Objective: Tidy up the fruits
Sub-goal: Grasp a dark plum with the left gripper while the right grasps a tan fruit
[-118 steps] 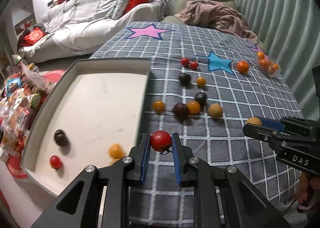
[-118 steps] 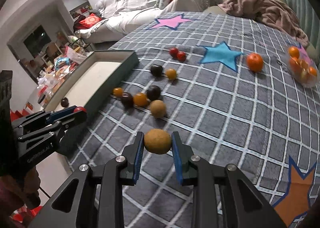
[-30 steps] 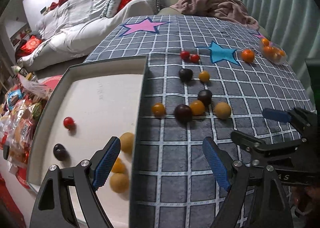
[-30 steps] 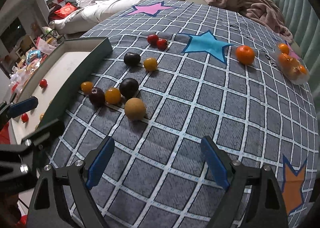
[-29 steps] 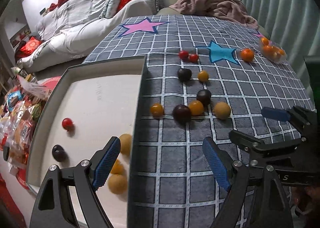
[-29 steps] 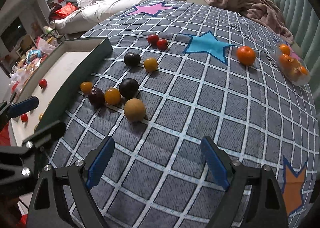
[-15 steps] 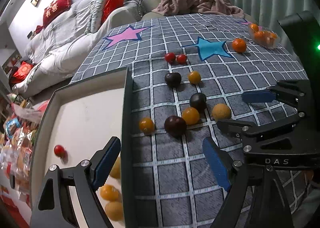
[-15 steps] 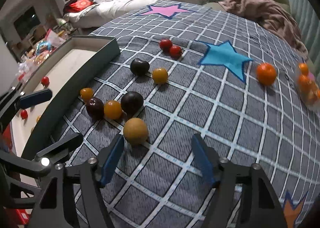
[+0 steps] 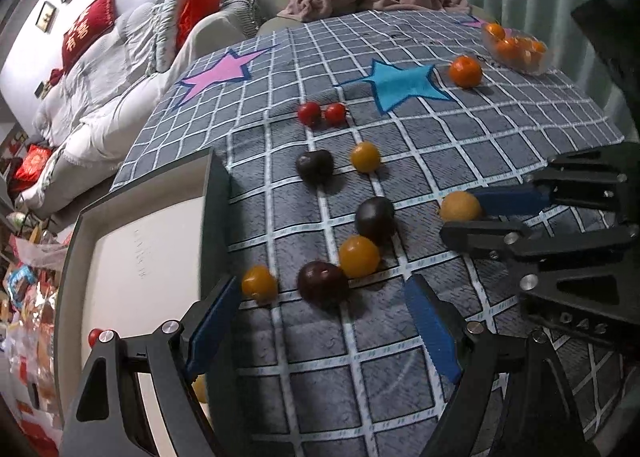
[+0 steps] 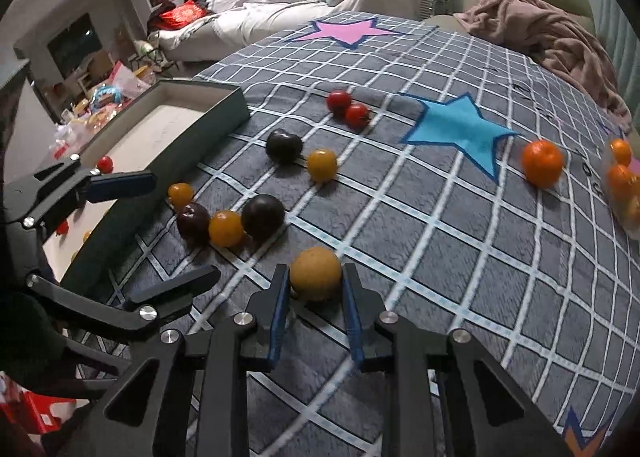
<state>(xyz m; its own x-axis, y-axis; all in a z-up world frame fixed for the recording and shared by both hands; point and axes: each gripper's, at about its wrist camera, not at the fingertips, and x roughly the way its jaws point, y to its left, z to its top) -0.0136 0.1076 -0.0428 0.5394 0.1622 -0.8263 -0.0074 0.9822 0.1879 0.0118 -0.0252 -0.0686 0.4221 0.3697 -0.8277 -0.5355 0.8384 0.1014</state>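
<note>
Right hand-held gripper (image 10: pixel 314 299) jaws just closing, now clamped on tan round fruit (image 10: pixel 316 273) resting on checked cloth (image 10: pixel 460 257). Left hand-held gripper (image 9: pixel 320 321) spread wide, empty, dark plum (image 9: pixel 322 281) at 12 o'clock. Tray (image 9: pixel 214 193) at 9 o'clock.

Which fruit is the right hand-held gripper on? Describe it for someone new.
On the grey checked cloth, look right of the tray. The tan round fruit sits between the right hand-held gripper pads, nearest the camera; duller and bigger than the orange and dark fruits beside it.
</note>
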